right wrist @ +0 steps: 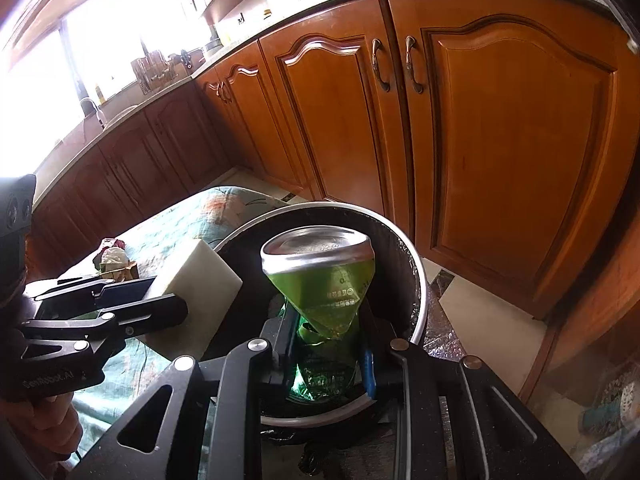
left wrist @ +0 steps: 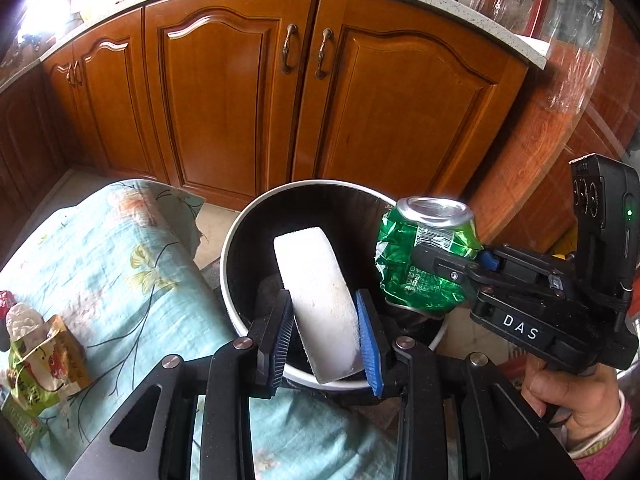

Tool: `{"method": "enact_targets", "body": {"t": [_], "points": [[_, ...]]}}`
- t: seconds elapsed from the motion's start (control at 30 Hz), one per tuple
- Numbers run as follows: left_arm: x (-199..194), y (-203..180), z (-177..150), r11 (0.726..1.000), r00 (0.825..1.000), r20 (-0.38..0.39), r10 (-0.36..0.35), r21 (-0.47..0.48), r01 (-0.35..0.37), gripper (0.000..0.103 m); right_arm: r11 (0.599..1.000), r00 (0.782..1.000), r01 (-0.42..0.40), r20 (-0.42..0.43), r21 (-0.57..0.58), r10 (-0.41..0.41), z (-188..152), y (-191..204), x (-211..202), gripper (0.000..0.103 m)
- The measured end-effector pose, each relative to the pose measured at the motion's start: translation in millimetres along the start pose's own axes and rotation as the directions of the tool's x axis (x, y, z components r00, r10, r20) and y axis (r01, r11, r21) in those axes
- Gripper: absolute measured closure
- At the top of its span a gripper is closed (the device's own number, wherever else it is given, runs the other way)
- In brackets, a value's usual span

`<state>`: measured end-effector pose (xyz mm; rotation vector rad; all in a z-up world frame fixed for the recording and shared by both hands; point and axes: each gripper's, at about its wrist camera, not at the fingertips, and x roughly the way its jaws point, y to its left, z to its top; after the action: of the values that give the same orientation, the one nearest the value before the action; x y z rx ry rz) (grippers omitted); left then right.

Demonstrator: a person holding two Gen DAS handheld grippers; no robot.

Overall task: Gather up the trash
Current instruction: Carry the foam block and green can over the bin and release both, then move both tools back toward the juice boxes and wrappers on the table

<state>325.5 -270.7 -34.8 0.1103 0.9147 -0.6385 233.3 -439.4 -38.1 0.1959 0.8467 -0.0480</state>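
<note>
My left gripper [left wrist: 325, 334] is shut on a white foam block [left wrist: 316, 296] and holds it over the round black trash bin [left wrist: 230, 248] with its white rim. My right gripper [right wrist: 326, 354] is shut on a crushed green can [right wrist: 320, 276], also over the bin [right wrist: 414, 280]. In the left wrist view the can [left wrist: 424, 256] hangs at the bin's right rim in the right gripper [left wrist: 440, 264]. In the right wrist view the foam block [right wrist: 192, 280] sits in the left gripper [right wrist: 160, 296] at the bin's left edge.
A table with a floral teal cloth [left wrist: 120, 264] stands left of the bin and carries crumpled snack wrappers [left wrist: 36, 356]. Wooden kitchen cabinets [left wrist: 248, 92] stand close behind the bin. A plastic-wrapped wooden unit [left wrist: 560, 92] is at the right.
</note>
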Motion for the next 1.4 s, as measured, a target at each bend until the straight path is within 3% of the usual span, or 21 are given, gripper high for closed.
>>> {"method": "enact_targets", "body": {"t": [0.27, 0.47, 0.6, 0.87, 1.13, 1.4], "points": [[16, -7, 9, 1.000, 1.000, -0.022, 0.014, 0.005, -0.014, 0.065, 1.000, 0.999, 0.005, -0.033, -0.005, -0.006, 8, -5, 15, 0.077], [7, -4, 4, 1.000, 1.000, -0.001, 0.000, -0.016, 0.000, 0.046, 0.999, 1.000, 0.000, -0.021, 0.032, 0.001, 7, -12, 12, 0.069], [-6, 2, -5, 0.999, 1.000, 0.024, 0.000, -0.038, 0.001, 0.046, 0.999, 1.000, -0.021, 0.011, 0.048, 0.021, 4, -13, 4, 0.054], [-45, 25, -53, 0.989, 0.997, 0.078, 0.017, -0.145, -0.006, 0.046, 0.995, 0.996, -0.060, 0.065, 0.074, 0.055, -9, 0, -15, 0.048], [-90, 60, -111, 0.960, 0.991, 0.114, 0.073, -0.277, -0.039, 0.046, 0.987, 0.984, -0.150, 0.109, 0.064, 0.142, -39, 46, -29, 0.016], [-135, 97, -164, 0.912, 0.983, 0.111, 0.149, -0.401, -0.093, 0.045, 0.969, 0.967, -0.249, 0.061, 0.010, 0.248, -63, 105, -22, 0.009]]}}
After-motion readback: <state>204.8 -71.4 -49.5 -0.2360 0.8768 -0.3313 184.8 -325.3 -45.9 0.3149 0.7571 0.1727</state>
